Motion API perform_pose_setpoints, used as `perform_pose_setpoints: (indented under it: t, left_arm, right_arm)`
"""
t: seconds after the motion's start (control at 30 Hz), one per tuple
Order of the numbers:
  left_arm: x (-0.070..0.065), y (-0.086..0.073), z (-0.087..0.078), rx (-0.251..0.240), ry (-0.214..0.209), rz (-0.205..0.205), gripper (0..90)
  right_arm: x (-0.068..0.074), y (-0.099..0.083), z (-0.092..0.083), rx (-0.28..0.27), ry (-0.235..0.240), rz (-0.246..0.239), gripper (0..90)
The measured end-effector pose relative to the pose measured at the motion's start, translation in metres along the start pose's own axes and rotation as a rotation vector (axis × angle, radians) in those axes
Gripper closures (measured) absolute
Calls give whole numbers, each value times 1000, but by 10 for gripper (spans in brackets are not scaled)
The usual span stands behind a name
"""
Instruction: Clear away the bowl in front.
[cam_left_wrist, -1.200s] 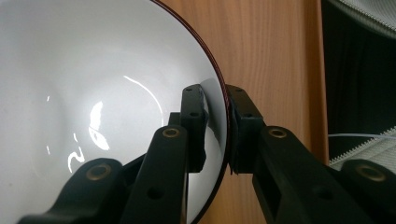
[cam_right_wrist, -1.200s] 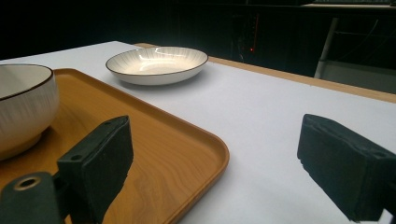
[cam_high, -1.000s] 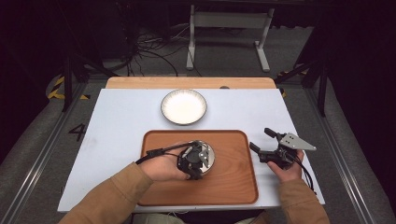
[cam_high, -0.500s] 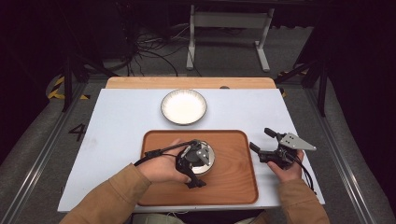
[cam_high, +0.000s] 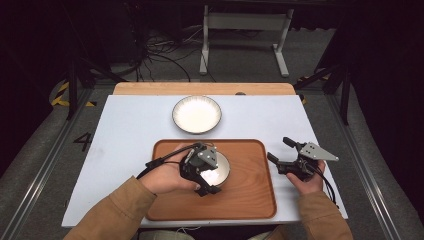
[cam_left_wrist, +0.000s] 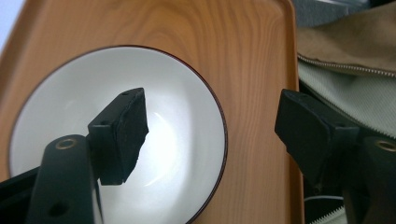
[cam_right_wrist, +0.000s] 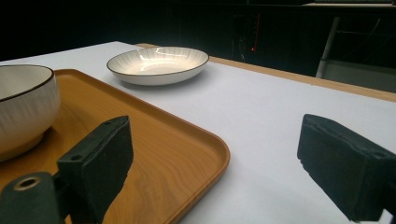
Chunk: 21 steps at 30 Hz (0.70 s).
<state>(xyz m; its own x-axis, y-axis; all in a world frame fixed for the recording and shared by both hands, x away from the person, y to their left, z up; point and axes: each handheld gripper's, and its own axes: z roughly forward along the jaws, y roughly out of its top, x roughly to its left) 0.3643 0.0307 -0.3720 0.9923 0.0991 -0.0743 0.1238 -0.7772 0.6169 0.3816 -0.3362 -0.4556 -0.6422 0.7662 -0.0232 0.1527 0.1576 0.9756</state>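
A small white bowl (cam_high: 218, 169) with a dark rim and faint ribbed sides stands upright and empty on the wooden tray (cam_high: 250, 200), near its middle; its inside gleams under the light.

White table (cam_high: 125, 140) w/ wooden tray (cam_high: 250, 195) near front, shallow plate (cam_high: 197, 114) just behind.

The person wore tan sleeves (cam_high: 107, 212), and the jacket's zip edge showed in the left gripper view. Each tool was black: the left tool (cam_high: 206, 176) trailed a black cable, the right tool (cam_high: 281, 151) carried a grey three-cornered plate. Brass-coloured rivets sat beneath the blocky black pads (cam_left_wrist: 122, 133).
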Motion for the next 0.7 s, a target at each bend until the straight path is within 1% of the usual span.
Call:
perform_pose_setpoints:
  t: [0.07,0.1,0.17,0.2,0.3,0.33,0.37,0.4,0.5,0.6,0.63,0.67,0.7]
  left_arm:
    - [1,-2,-4,-29,17,-8,266]
    - [1,-2,-4,-29,17,-8,266]
    - [2,-6,-11,-69,45,-29,265]
    - [2,-8,-13,-78,56,-30,264]
    - [2,-12,-20,-105,81,-54,262]
    - [2,-14,-22,-121,90,-61,262]
    - [2,-15,-25,-136,94,-71,261]
    - [2,-15,-25,-136,94,-71,260]
    - [2,-22,-33,-185,126,-93,258]
    - [2,-27,-40,-217,151,-108,255]
    - [2,-27,-40,-217,151,-108,255]
    - [2,-30,-43,-226,164,-113,255]
    - [1,-33,-47,-239,173,-126,255]
  right_arm:
    - [0,0,0,-1,2,4,110]
    - [0,0,0,-1,2,4,110]
    - [0,0,0,1,5,3,110]
    - [-1,0,0,1,5,7,111]
    - [-1,0,0,0,9,14,110]
    - [-2,0,0,-1,10,14,110]
    - [-2,0,0,-2,10,15,111]
    - [-2,0,0,-2,10,15,111]
    - [-2,0,0,-2,12,15,111]
    - [-2,0,0,-1,15,16,111]
    - [-2,0,0,-1,15,16,111]
    - [-2,0,0,-1,16,17,111]
    - [-3,0,0,-1,17,18,111]
